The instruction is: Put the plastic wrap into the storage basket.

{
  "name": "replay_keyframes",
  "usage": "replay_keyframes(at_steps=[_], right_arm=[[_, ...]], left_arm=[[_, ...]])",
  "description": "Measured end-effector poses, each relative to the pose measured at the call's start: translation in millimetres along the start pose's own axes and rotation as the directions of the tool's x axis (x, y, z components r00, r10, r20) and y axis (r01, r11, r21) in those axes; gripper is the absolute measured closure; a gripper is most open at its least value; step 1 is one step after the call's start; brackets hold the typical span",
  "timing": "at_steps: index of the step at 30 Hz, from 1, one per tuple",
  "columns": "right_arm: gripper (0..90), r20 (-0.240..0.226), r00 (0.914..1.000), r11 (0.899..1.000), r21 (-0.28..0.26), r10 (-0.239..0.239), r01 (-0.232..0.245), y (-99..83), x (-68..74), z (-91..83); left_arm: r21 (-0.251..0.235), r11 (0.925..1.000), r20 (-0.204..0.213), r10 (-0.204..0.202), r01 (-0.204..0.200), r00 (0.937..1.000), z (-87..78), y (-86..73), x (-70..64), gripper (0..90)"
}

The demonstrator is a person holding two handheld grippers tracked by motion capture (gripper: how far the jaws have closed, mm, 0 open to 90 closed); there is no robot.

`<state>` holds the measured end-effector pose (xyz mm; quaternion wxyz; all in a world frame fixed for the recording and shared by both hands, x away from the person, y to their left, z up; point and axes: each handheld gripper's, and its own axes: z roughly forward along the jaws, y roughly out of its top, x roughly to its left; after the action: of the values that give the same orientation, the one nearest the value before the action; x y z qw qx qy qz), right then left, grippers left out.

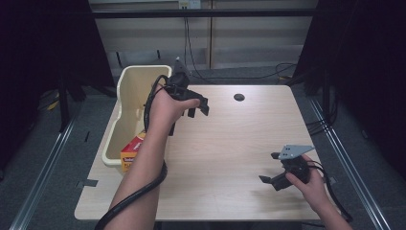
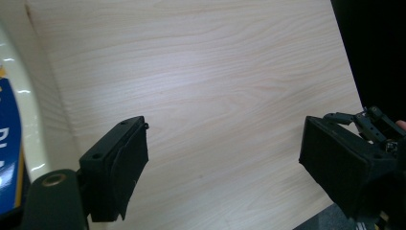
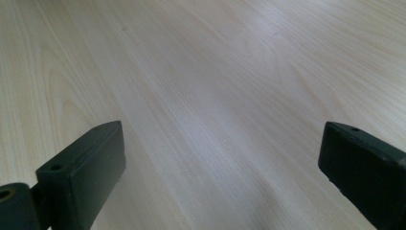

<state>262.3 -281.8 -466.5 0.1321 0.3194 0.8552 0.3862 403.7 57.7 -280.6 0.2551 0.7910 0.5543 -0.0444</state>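
A: Which step is this?
B: Likely just after a drop. The left hand-held gripper (image 1: 194, 106) hangs wide and empty, upper left of centre, beside the bin (image 1: 125, 103). The box (image 1: 132, 151) lies at the bin's near end.
A: And the right hand-held gripper (image 1: 270, 168)?
B: Lower right, low over the bare worktop (image 1: 230, 143), wide too, holding nothing. The next move probably calls for finding another item.

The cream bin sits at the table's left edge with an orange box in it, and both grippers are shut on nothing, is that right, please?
Not quite: both grippers are open. The left gripper and right gripper show jaws spread wide in their own gripper views. The cream bin does sit at the table's left edge with the orange box inside.
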Motion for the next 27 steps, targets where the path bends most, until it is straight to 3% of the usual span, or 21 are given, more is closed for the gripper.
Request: replay_keyframes(at_steps=[11, 16, 23, 27], right_arm=[[2.2, -0.002, 1.0000, 1.000, 0.002, -0.002, 0.002, 0.1, 0.5, 0.4], [2.2, 0.000, 1.0000, 1.000, 0.004, -0.004, 0.004, 0.0, 0.4, 0.6], [2.2, 0.003, 1.0000, 1.000, 0.003, -0.006, 0.006, 0.0, 0.8, 1.1], [2.2, 0.004, 1.0000, 1.000, 0.005, -0.007, 0.007, -0.3, 0.6, 1.3]], left_arm=[[0.010, 0.9999, 0.055, 0.003, -0.004, 0.9985, 29.7, -3.9, -9.0, 16.0], [0.004, 0.9997, 0.048, 0.025, -0.025, 0.9985, 40.0, -7.1, -9.9, 15.4], [0.005, 0.9996, 0.085, 0.025, -0.026, 0.9960, 53.8, -12.0, -11.9, 15.1], [0.007, 0.9994, 0.077, 0.033, -0.033, 0.9965, 59.6, -14.4, -15.0, 15.0]])
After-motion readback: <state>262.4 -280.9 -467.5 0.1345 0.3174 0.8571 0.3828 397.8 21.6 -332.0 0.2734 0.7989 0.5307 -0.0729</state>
